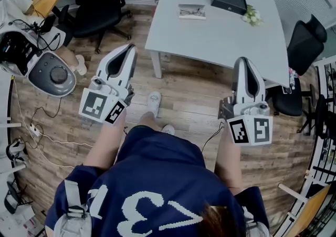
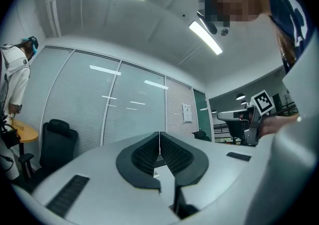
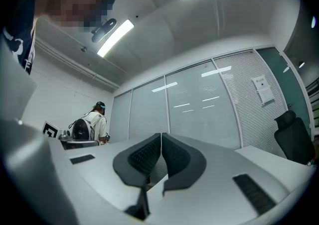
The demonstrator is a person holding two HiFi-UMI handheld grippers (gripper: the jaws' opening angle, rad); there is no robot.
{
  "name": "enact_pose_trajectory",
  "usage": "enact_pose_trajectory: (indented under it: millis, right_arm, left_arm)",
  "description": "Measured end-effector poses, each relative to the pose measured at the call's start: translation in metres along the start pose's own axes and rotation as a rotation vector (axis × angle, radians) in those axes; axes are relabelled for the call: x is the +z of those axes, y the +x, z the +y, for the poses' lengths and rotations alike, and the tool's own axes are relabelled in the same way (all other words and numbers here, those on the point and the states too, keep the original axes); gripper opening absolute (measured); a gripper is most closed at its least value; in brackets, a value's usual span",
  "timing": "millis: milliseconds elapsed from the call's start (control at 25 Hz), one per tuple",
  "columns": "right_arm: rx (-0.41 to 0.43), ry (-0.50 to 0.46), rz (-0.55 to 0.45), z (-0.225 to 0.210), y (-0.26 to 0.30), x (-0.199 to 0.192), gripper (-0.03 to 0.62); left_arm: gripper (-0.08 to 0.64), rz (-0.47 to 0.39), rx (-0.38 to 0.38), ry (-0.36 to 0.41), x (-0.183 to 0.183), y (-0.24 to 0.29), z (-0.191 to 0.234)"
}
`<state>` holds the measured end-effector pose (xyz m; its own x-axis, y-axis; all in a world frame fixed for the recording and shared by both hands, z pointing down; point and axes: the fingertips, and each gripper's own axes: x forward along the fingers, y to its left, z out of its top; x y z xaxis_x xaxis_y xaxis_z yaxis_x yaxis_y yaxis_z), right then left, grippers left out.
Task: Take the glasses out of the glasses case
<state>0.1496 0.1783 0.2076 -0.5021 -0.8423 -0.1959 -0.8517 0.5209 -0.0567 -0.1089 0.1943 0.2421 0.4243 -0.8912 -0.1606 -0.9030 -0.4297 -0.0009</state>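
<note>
Both tools are closed and carry nothing. In the left gripper view the 2 dark pads of the left gripper [image 2: 159, 142] meet along a thin line with nothing between them. The right gripper view shows the same for the right gripper [image 3: 161, 144].

The glasses case [image 1: 228, 0] is a black box on the far part of the white table [image 1: 210, 36], and it looks shut. It lies well ahead of both tools, beyond their tips, and neither tool touches it. From the right gripper [image 1: 243, 62] it is almost straight ahead, only a little to the inner side. From the left gripper [image 1: 127, 48] it is ahead and far to the right. So the right gripper is the nearer one, I think. The long axis of the case runs across the direction in which the jaws point, with a small slant, so the jaws would meet its long side.

Only the head view shows the table and the case. It also shows a flat pale thing [image 1: 191, 11] to the left of the case, maybe with glasses on it, but I cannot tell. A small bunch of flowers [image 1: 252, 17] lies just to the right of the case.

The 2 gripper views look upward to the ceiling lights and glass walls, and the case is in neither of them. The right gripper view shows 1 more person with a backpack [image 3: 92, 125] far off.
</note>
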Motion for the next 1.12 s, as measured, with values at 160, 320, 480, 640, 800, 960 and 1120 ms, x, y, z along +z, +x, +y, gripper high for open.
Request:
enact_pose_trajectory:
  millis: [160,320,480,640,800,960,1120]
  right_arm:
    - [-0.011,-0.004,0.008,-0.012,0.049,-0.007,0.028]
    - [-0.033,-0.010,0.001,-0.024,0.104,-0.011,0.028]
    - [-0.066,-0.003,-0.007,-0.033,0.156,-0.015,0.028]
    - [-0.098,-0.004,0.007,-0.042,0.190,-0.023,0.028]
    - [-0.122,0.000,0.038,-0.058,0.213,-0.036,0.028]
    - [-0.121,0.012,0.060,-0.071,0.229,-0.047,0.028]
    - [-0.084,0.014,0.068,-0.094,0.257,-0.056,0.028]
  left_arm:
    - [0.018,-0.003,-0.012,-0.014,-0.007,0.042,0.038]
    - [0.018,-0.010,-0.043,-0.017,-0.008,0.090,0.082]
    - [0.018,-0.012,-0.089,-0.015,-0.008,0.136,0.122]
    - [0.018,-0.002,-0.121,-0.012,-0.014,0.172,0.152]
    - [0.018,0.019,-0.123,-0.032,-0.029,0.196,0.171]
    - [0.018,0.045,-0.110,-0.057,-0.046,0.210,0.180]
    - [0.018,0.049,-0.076,-0.060,-0.055,0.235,0.187]
